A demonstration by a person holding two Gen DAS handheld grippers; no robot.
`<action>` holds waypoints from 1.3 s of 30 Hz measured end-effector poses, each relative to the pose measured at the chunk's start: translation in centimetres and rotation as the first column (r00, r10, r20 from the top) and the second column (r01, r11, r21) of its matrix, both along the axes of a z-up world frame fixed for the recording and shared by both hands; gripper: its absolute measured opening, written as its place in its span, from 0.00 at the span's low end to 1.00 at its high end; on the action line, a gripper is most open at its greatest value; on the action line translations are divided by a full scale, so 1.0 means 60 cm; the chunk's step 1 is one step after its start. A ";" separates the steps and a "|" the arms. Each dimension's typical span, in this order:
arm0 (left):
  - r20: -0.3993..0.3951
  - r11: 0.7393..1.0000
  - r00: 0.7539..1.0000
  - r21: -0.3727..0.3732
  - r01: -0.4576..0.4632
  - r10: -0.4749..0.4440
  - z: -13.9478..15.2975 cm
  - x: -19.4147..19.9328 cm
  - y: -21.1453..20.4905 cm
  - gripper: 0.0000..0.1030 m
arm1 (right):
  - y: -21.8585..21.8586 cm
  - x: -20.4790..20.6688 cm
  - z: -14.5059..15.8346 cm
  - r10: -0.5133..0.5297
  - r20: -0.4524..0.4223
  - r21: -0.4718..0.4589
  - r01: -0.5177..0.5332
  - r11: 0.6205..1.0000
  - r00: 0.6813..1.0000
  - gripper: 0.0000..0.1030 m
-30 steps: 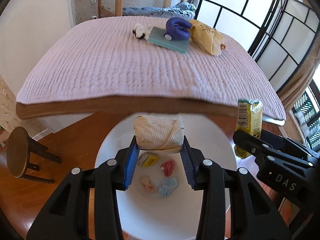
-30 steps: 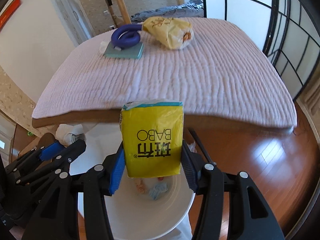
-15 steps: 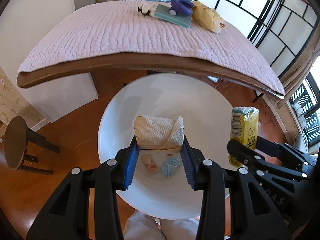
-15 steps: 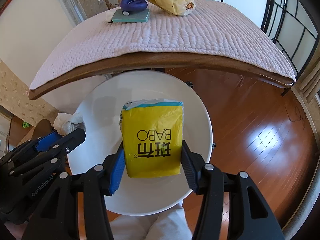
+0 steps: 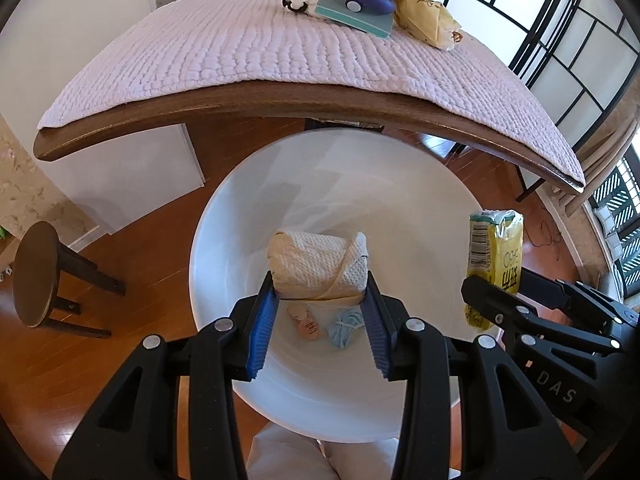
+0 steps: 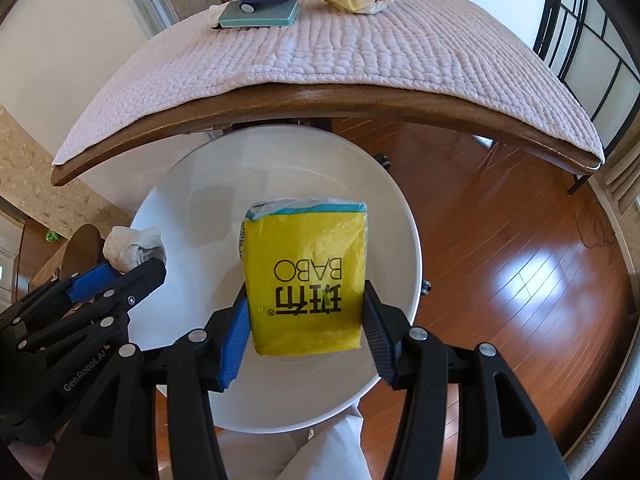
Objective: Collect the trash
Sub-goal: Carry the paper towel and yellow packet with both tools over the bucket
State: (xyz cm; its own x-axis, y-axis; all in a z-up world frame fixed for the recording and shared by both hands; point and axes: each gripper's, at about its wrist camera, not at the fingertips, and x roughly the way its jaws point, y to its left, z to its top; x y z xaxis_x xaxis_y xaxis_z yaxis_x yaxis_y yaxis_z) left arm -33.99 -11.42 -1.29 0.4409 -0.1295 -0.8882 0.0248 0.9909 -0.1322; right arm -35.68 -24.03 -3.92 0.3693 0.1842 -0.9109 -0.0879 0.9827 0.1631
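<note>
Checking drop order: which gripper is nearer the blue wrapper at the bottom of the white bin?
Left. The left gripper, shut on the paper towel wad, hangs right over the blue wrapper in the white bin; the right gripper, holding the yellow packet, sits off to its side.

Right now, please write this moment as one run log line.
left gripper: holds paper wad | right gripper: holds yellow pack | both over white bin

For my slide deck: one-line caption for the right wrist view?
Right gripper holds a yellow packet over a white bin beside a bed.
</note>
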 end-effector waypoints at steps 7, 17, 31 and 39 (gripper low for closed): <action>-0.011 1.000 1.000 0.009 -0.004 0.004 -0.006 0.003 0.000 0.41 | 0.003 0.013 -0.009 0.007 -0.008 0.001 -0.007 1.000 1.000 0.50; -0.019 1.000 1.000 0.017 0.009 -0.009 -0.012 0.013 -0.002 0.41 | 0.009 0.024 -0.014 0.010 -0.011 -0.001 -0.010 1.000 1.000 0.50; -0.028 0.999 0.999 0.023 0.022 -0.022 -0.017 0.019 0.000 0.41 | 0.010 0.028 -0.014 0.013 -0.020 -0.004 -0.013 1.000 1.000 0.50; -0.031 0.999 0.999 0.024 0.027 -0.026 -0.018 0.022 0.003 0.41 | 0.010 0.031 -0.014 0.013 -0.022 -0.005 -0.013 1.000 1.000 0.50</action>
